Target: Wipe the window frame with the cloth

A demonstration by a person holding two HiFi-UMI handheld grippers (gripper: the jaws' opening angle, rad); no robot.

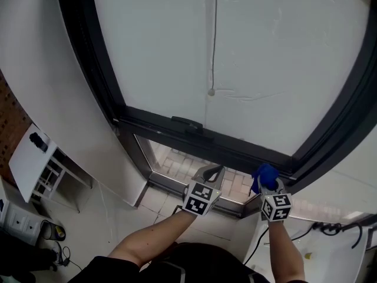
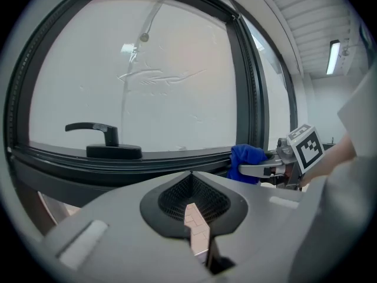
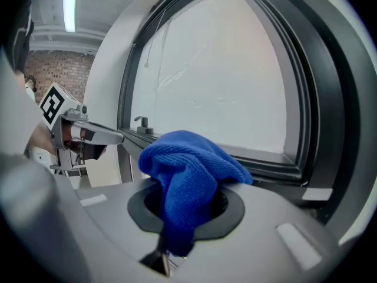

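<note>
Two claws work below a big pale window pane (image 1: 235,52), which fills most of the head view. Its dark window frame (image 1: 168,133) runs round the pane, and the lower rail carries a black lever handle (image 2: 97,135) near its middle. Beneath the rail lies a tiled ledge (image 1: 177,164).

The left claw (image 1: 212,173) hovers below the rail, right of the handle. It is clenched with only a thin slit between its jaws and nothing in them. The right claw (image 1: 268,184) sits by the frame's lower right corner, grasping a bunched blue cloth (image 3: 188,175). The cloth mounds over the jaw tips and meets the rail or stops just short; I cannot tell which.

The likeliest trouble is the grip, since only a tail of the cloth appears pinched. Dragging it along the rail could tug it free, and it would drop onto the ledge. Should the bunch roll aside, bare jaws could scrape the frame. The handle is also a snag on a leftward stroke.
</note>
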